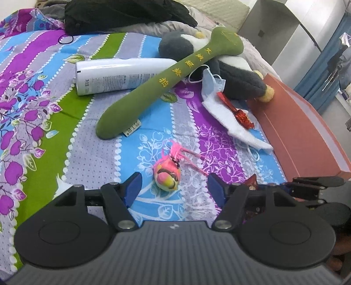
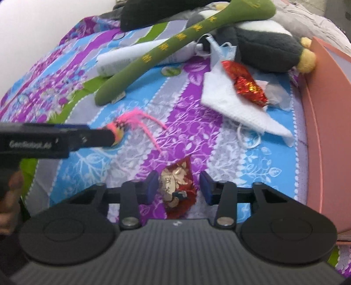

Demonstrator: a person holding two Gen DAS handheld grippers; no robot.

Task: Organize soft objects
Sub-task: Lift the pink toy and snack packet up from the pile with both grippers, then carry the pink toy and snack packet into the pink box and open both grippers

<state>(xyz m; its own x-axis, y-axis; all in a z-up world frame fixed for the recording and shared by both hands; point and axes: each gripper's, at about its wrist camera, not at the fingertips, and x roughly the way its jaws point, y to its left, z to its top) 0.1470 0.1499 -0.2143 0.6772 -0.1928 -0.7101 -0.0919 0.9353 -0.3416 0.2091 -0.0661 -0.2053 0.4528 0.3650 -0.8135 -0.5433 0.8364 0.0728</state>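
A small pink plush bird (image 1: 167, 175) with a pink feather tail lies on the bedspread between the open jaws of my left gripper (image 1: 174, 186). It also shows in the right wrist view (image 2: 116, 131), half hidden by the left gripper (image 2: 94, 136). My right gripper (image 2: 178, 186) is open around a red and gold pouch (image 2: 177, 186) lying flat. A long green plush stick (image 1: 166, 79) leans over a grey and white plush penguin (image 1: 237, 74). White face masks (image 1: 232, 122) lie beside it.
A white bottle (image 1: 118, 75) lies under the green stick. A red foil wrapper (image 2: 245, 83) sits on a mask. An orange-brown box (image 1: 302, 131) borders the right. Black clothing (image 1: 122, 15) lies at the back of the bedspread (image 1: 43, 131).
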